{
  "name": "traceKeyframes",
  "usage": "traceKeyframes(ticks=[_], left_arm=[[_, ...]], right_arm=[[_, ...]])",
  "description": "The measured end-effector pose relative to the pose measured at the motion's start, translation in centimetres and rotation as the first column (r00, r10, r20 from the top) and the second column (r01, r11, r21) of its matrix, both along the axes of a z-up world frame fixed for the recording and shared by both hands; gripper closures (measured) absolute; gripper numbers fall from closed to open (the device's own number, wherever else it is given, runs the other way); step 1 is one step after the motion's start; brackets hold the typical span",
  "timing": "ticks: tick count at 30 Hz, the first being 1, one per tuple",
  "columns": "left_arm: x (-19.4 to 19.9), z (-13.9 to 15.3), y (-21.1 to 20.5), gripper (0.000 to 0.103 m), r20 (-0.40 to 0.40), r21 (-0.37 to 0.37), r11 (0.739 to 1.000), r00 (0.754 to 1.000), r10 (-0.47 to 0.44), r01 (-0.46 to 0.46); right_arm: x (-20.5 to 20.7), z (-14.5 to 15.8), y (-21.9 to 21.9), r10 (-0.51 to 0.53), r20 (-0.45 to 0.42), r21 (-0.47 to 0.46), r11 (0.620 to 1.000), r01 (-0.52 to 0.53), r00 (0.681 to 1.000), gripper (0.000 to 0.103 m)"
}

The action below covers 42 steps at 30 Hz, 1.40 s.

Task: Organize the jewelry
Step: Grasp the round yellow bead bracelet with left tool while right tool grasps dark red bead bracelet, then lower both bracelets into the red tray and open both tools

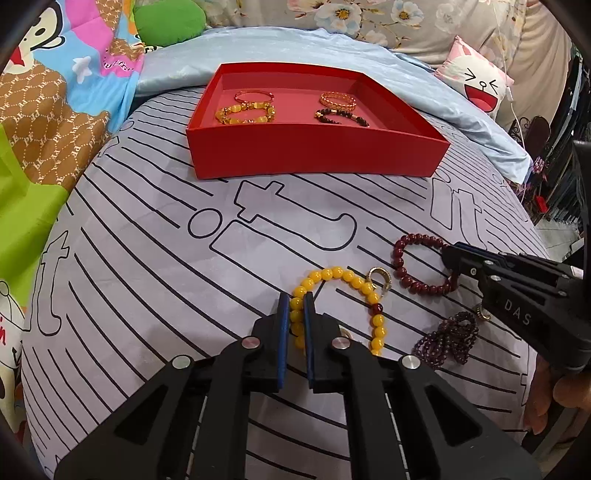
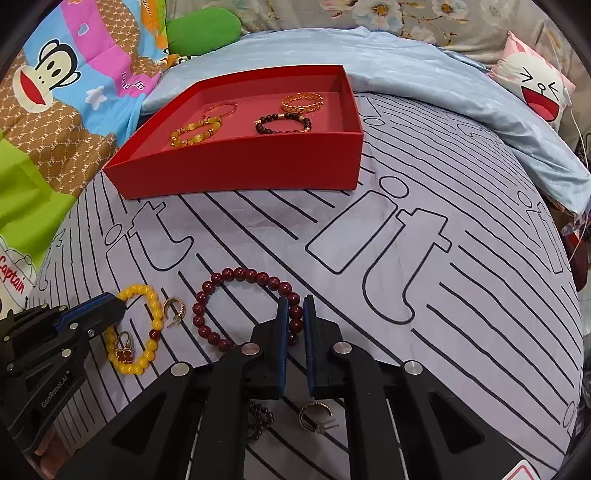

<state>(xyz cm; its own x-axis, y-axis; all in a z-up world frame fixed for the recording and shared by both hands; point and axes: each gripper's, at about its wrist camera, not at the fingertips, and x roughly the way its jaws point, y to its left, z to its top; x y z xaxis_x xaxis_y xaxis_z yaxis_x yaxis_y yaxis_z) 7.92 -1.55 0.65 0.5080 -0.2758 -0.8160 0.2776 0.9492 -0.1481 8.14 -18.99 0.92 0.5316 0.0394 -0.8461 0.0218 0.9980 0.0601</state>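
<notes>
the yellow bead bracelet (image 1: 334,299) is clamped by the left gripper (image 1: 296,314), the dark red bead bracelet (image 2: 247,306) by the right gripper (image 2: 295,317) — the red tray (image 1: 314,155) lies straight ahead, nearer the left gripper.

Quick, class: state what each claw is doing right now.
Left claw: shut on the yellow bead bracelet.
Right claw: shut on the dark red bead bracelet.

Striped lilac bedsheet (image 1: 147,258), pale blue cloth (image 2: 424,74), monkey-print quilt (image 2: 55,92), green cushion (image 1: 168,20), laughing-face pillow (image 1: 476,86)
</notes>
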Motion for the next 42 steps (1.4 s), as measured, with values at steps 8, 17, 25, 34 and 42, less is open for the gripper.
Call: traceKeyframes(ticks=[8,17,25,34,42], left_arm=[[-0.4,2.0,0.0,0.096,0.02,-0.037,0.999,1.0,-0.013,0.014],[-0.9,5.7,-0.9,0.096,0.069,-0.075,0.995,0.996,-0.055,0.06],[0.2,9.7,-2.1,0.096,0.154,-0.089,0.99,0.984,-0.091,0.105],[5.8,14.0,-2.5,0.096,0.239,-0.131,0.986,0.969,-0.066,0.099],[11.7,11.8,-1.9,0.096,0.174,-0.211,0.975,0.984,-0.037,0.074]], right_arm=[[-1.0,2.1,-0.7,-0.016,0.047,0.025,1.0,0.014,0.999,0.096],[-1.6,6.0,-0.4,0.005,0.125,0.03,1.0,-0.009,0.992,0.096],[-0.6,9.3,-1.2,0.002,0.189,0.034,0.999,-0.008,0.982,0.096],[4.9,12.7,-1.0,0.021,0.246,0.028,0.999,-0.028,0.969,0.096],[10.2,10.4,0.6,0.049,0.2,0.131,0.989,-0.076,0.979,0.096]])
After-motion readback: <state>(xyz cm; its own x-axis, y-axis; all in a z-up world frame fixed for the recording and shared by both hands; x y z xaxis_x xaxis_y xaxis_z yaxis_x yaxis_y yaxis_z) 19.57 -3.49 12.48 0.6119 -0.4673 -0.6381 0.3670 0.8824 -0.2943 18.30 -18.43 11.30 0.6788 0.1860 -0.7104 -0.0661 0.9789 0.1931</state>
